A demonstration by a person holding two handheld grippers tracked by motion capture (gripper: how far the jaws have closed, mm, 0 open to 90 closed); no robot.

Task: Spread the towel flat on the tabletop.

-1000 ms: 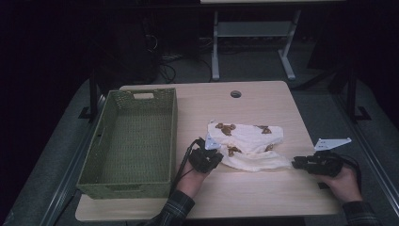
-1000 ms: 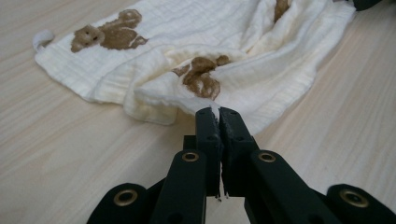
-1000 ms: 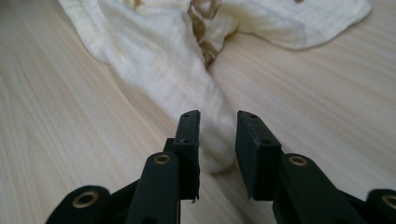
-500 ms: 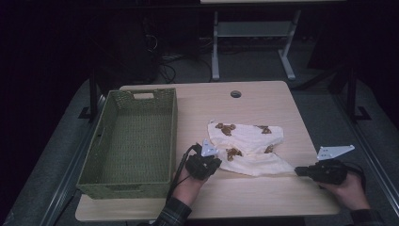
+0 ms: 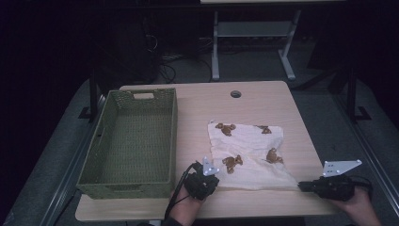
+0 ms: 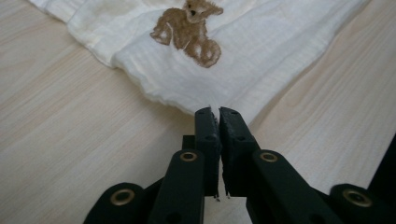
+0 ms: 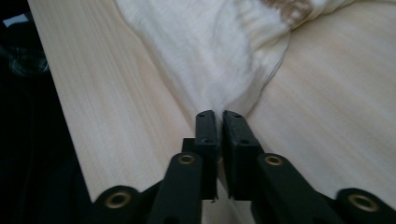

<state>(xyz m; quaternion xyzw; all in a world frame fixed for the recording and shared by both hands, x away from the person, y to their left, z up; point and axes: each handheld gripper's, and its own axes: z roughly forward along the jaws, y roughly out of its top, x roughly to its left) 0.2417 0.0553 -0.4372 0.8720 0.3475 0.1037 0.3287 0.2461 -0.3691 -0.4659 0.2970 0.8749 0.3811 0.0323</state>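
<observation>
The bear-print cloth (image 5: 247, 153) is lying flat at right-centre of the surface (image 5: 263, 99), its near edge running left to right. The left tool (image 5: 211, 176) and right tool (image 5: 303, 187) are each pinching a near corner. The basket (image 5: 129, 141) is lying left of the cloth.

We count one light wooden bench (image 5: 263, 106), one empty green woven rectangular basket (image 5: 131, 141), one cream cloth printed with brown teddy bears (image 5: 249, 150) showing four bears, and two black handheld grippers, left (image 5: 210, 173) and right (image 5: 301, 187).
</observation>
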